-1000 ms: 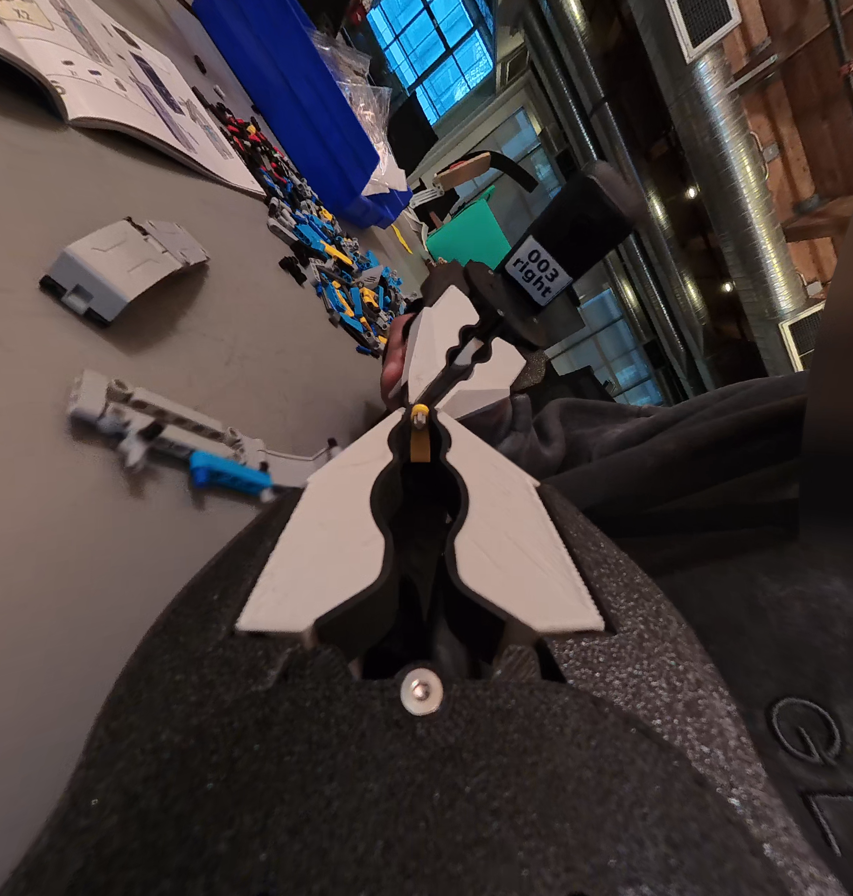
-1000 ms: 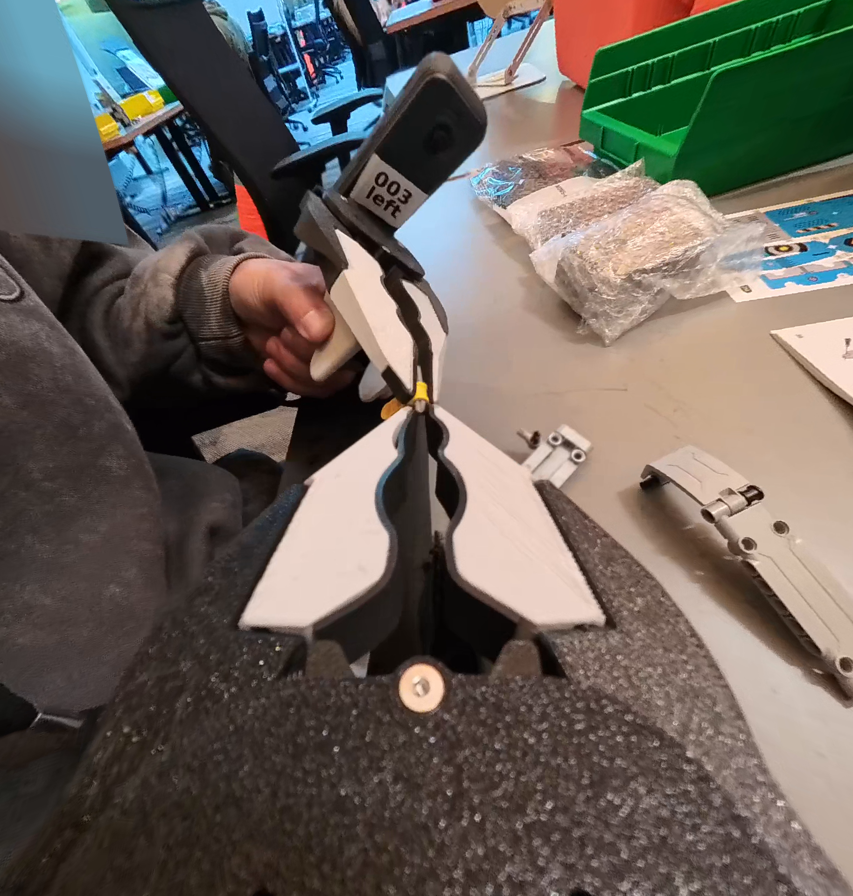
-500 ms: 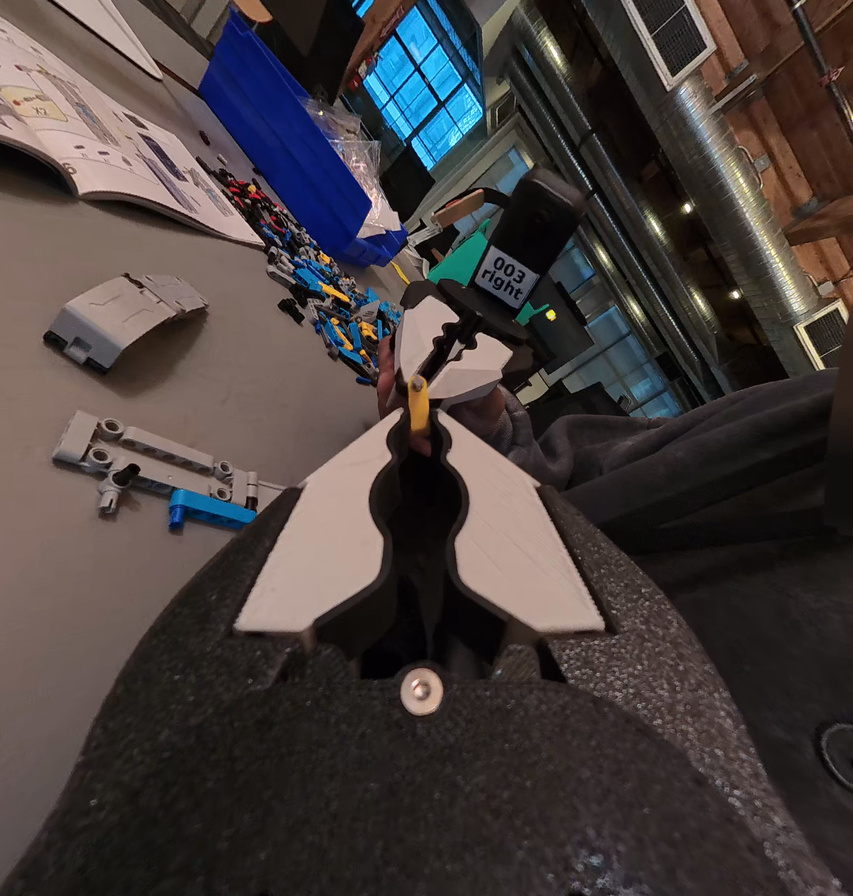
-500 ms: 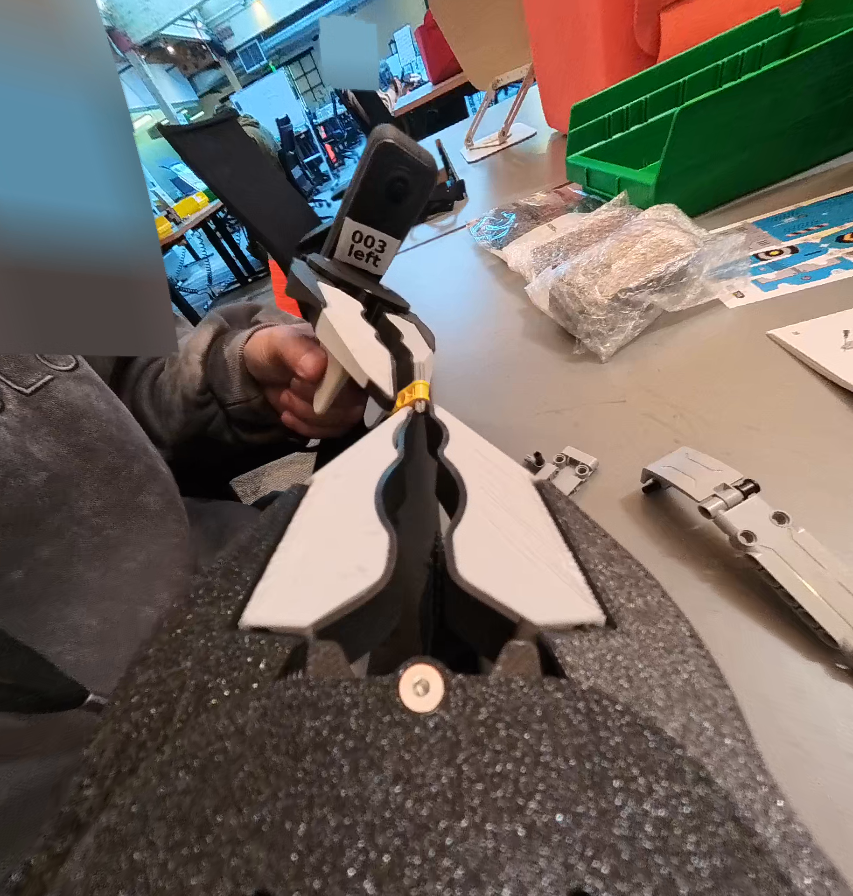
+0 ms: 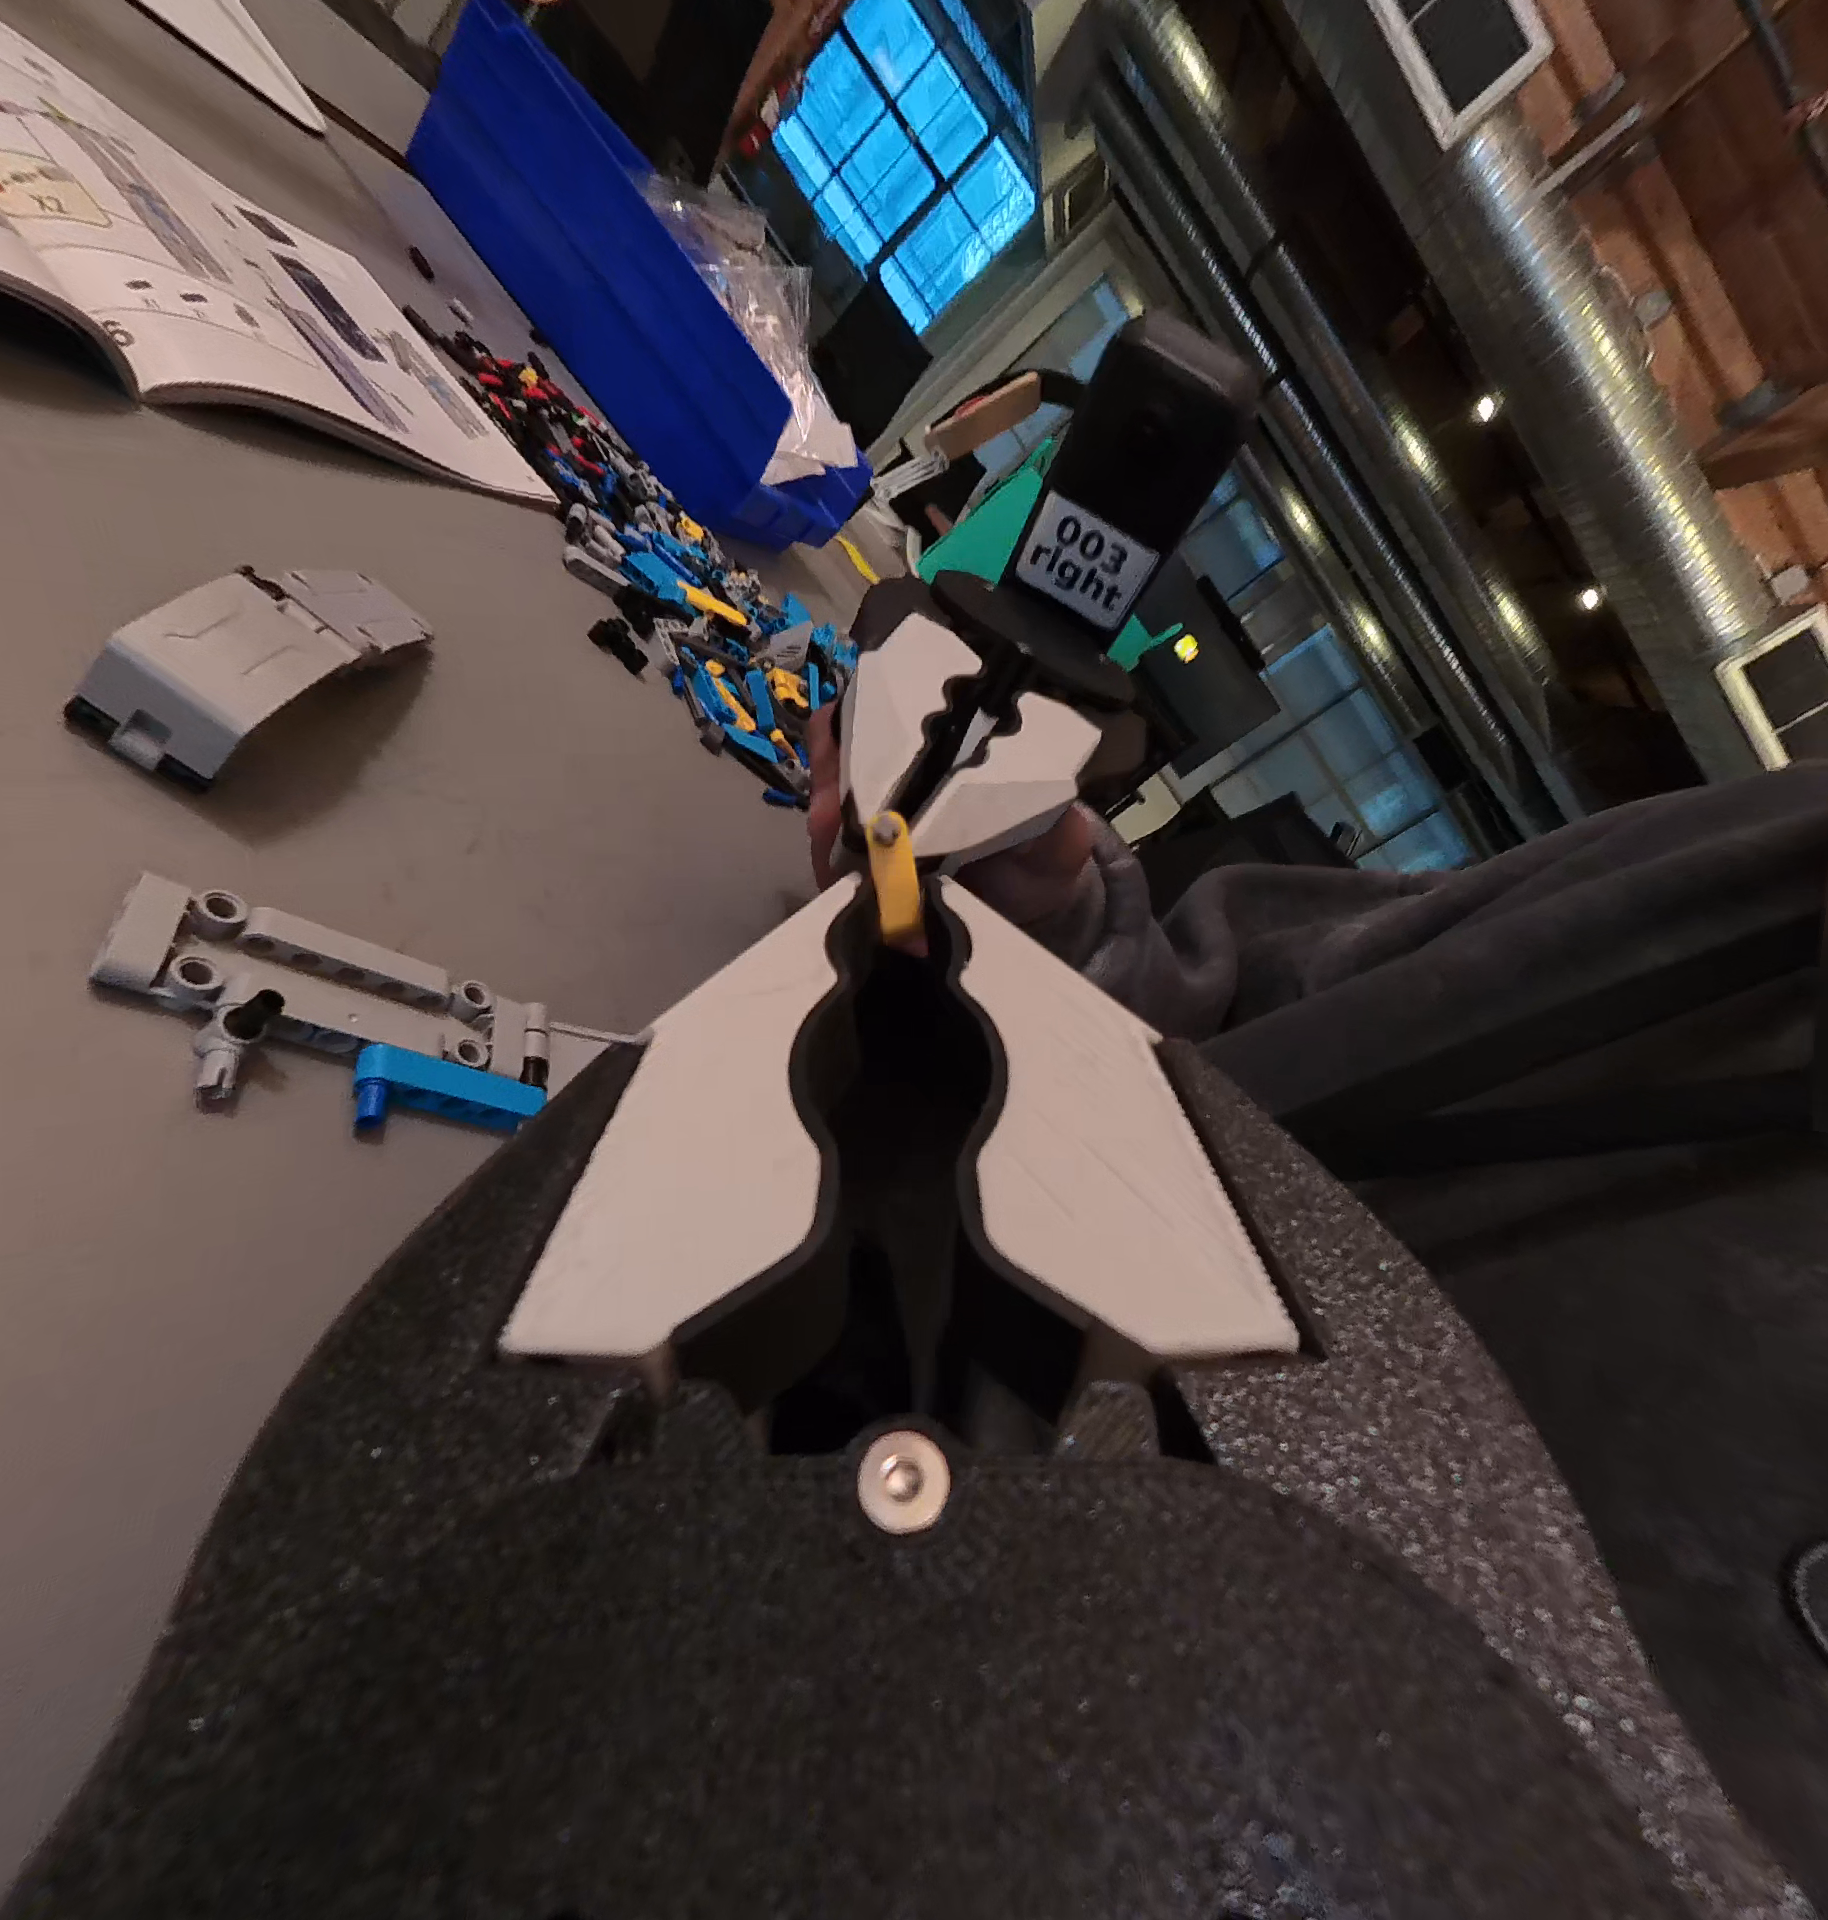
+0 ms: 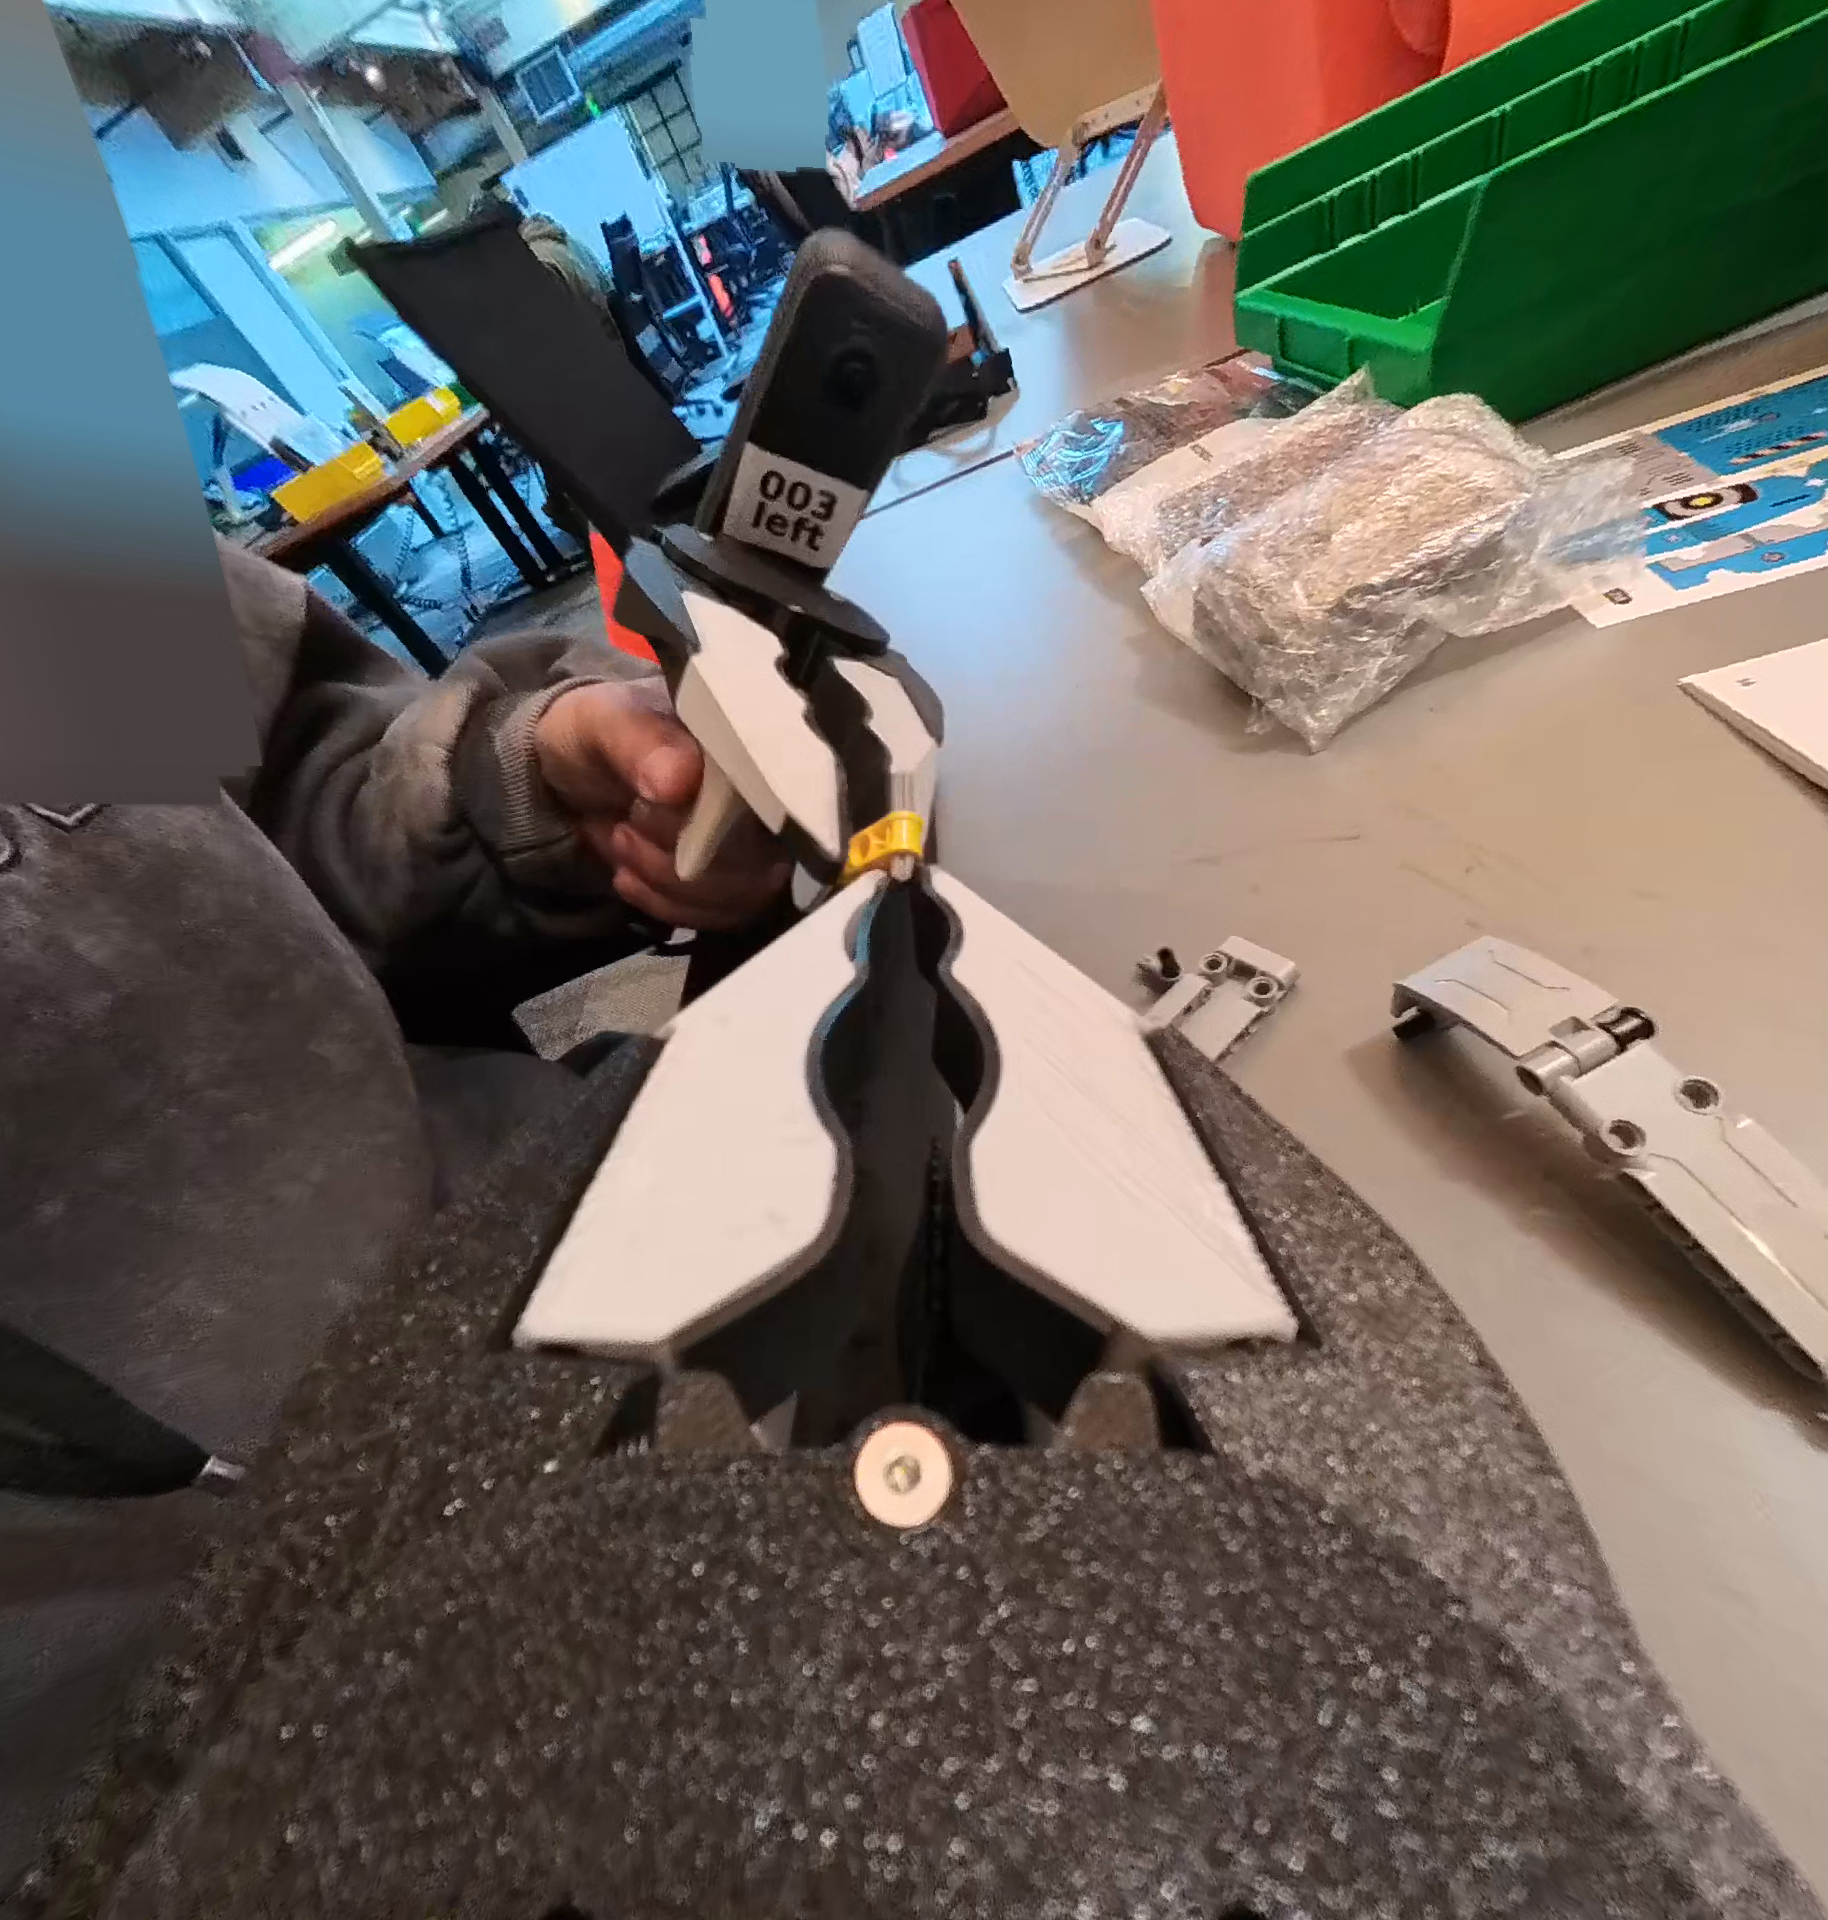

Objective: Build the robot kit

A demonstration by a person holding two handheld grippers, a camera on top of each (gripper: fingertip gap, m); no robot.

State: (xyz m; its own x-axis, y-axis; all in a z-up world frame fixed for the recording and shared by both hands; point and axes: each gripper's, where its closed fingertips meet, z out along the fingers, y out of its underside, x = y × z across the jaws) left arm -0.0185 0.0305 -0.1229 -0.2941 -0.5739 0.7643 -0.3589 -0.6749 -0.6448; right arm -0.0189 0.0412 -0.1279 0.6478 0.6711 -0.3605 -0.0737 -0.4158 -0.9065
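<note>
Grey fingers [image 5: 702,1164] black-edged, speckled black body, silver screw [image 5: 902,1480] (centre); dark grey sweatshirt sleeve [image 6: 411,758]

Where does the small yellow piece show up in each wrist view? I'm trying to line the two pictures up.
Left wrist view: the small yellow piece stands just above centre, pinched at the tips of the left tool, its upper end meeting the right tool.
Right wrist view: it sits just above centre, between the tips of both tools.
Shared landmark: the curved grey panel lying on the table.
</note>
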